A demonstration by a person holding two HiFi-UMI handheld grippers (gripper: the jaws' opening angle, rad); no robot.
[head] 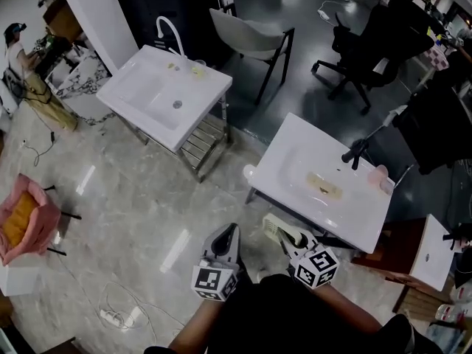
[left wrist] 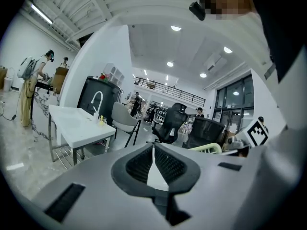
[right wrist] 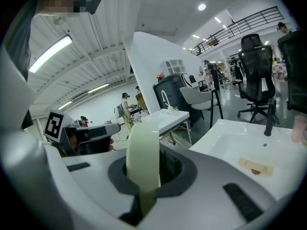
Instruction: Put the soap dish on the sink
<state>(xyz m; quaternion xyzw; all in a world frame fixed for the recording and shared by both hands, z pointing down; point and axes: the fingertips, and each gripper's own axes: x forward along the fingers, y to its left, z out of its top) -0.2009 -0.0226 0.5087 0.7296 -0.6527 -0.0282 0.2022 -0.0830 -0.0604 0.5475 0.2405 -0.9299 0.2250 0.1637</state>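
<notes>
Because the sink (head: pixel 289 150) offers only a narrow flat rim around its basin, a dish set too close to the near edge could tip off. The pale soap dish (right wrist: pixel 143 150) is short of that edge, pinched by one thin side in the right gripper (head: pixel 289 234), so it may pivot or slip. The left gripper (left wrist: pixel 153 163), jaws together on nothing, gives no support.

Near sink (head: pixel 284 161): front rim and left deck bare, open approach from the floor (head: pixel 147 198). Back edge blocked by black faucet (head: pixel 356 152) and pink cup (head: pixel 380 177). Tan patch (head: pixel 324 186) lies in the basin. Far sink (head: pixel 147 87) well apart.
</notes>
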